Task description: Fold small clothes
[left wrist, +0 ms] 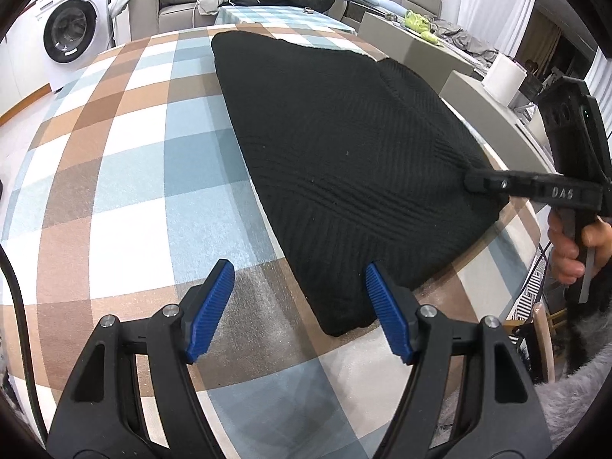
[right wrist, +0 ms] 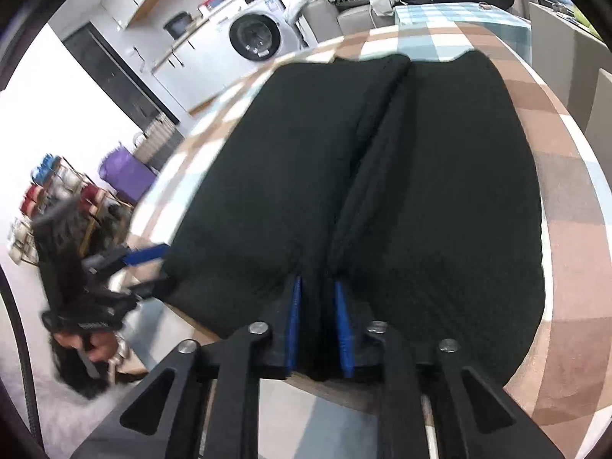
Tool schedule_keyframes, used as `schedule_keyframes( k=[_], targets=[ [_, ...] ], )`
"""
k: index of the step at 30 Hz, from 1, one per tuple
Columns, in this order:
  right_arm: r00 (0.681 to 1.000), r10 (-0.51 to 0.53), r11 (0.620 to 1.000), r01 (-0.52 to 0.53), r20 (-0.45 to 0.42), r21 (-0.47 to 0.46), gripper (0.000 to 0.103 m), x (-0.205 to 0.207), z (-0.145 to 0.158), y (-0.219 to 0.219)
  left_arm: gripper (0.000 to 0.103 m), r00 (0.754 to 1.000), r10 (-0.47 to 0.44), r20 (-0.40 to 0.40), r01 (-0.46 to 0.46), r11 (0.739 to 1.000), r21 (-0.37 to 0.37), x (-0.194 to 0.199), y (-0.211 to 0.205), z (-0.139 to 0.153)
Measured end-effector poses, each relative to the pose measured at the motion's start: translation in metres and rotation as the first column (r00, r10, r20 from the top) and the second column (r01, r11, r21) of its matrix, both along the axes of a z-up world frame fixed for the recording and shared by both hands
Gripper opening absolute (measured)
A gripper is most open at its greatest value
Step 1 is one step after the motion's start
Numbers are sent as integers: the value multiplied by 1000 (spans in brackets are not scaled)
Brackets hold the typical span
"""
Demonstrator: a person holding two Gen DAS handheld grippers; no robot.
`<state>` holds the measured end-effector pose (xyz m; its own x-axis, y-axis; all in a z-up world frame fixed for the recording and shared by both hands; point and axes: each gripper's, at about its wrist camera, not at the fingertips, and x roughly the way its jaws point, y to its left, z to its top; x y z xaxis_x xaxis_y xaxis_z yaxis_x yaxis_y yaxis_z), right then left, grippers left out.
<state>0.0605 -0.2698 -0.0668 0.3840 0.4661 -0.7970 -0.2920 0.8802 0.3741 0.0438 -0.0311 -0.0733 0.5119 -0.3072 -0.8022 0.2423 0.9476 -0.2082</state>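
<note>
Black knit garment (left wrist: 344,160) flat on checked tabletop (left wrist: 126,176), near edge pinched in right gripper (right wrist: 316,321) for folding, left gripper (left wrist: 298,306) spread wide, empty, poised beside its corner.

black knit garment (left wrist: 344,145): 1 | checked tablecloth (left wrist: 126,176): 1 | washing machine (left wrist: 72,26): 1 | paper roll (left wrist: 503,76): 1

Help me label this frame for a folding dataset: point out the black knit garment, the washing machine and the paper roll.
black knit garment (left wrist: 344,160): left wrist view, middle of its ribbed top surface.
washing machine (left wrist: 69,36): left wrist view, its round door.
paper roll (left wrist: 503,74): left wrist view, its white side.
</note>
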Motion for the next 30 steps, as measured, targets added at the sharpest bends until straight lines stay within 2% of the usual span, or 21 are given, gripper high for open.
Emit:
schedule_keyframes(
  k=[1,2,7,9,12,14,15,17,20,22,24,27,29,30],
  targets=[
    [1000,-11,1000,11,11,9,43,3,3,-2,69,1000,6,6,-6,1000,-11,0,1,2],
    [999,-27,1000,27,16,15,46,8,4,-5,69,1000,12,10,-12,1000,-21,2,3,3],
    [995,-91,993,94,-42,77,47,53,-8,-11,69,997,72,21,-70,995,-73,19,12,6],
    [995,-95,990,98,-34,102,47,69,-9,-7,69,994,112,4,-111,990,-87,33,15,4],
    [994,-110,991,110,-9,74,46,95,-10,5,69,990,140,1,-139,983,-120,45,17,5],
    [993,-119,993,118,3,29,30,108,-11,15,69,989,145,7,-143,981,-131,51,17,7],
    [993,-114,993,114,11,6,15,111,-10,18,69,989,147,12,-144,981,-131,53,16,8],
    [995,-93,995,94,47,-30,11,112,1,23,69,990,143,17,-140,982,-127,57,14,11],
    [990,-74,993,84,123,-79,10,99,34,21,69,990,140,23,-136,984,-116,60,11,15],
    [985,-92,983,113,148,-142,10,96,43,13,69,991,129,20,-126,983,-131,62,9,14],
    [982,-140,969,162,124,-185,12,102,30,0,69,992,129,-2,-128,984,-127,70,7,7],
    [984,-176,969,176,20,-175,16,112,-1,-15,69,989,137,-49,-143,981,-133,83,2,-4],
    [982,-188,970,191,33,-150,22,106,-4,-17,69,987,145,-70,-154,977,-150,91,0,-9],
    [982,-186,972,189,30,-139,31,103,-4,-17,69,987,148,-61,-156,975,-158,93,0,-9]
  ],
)
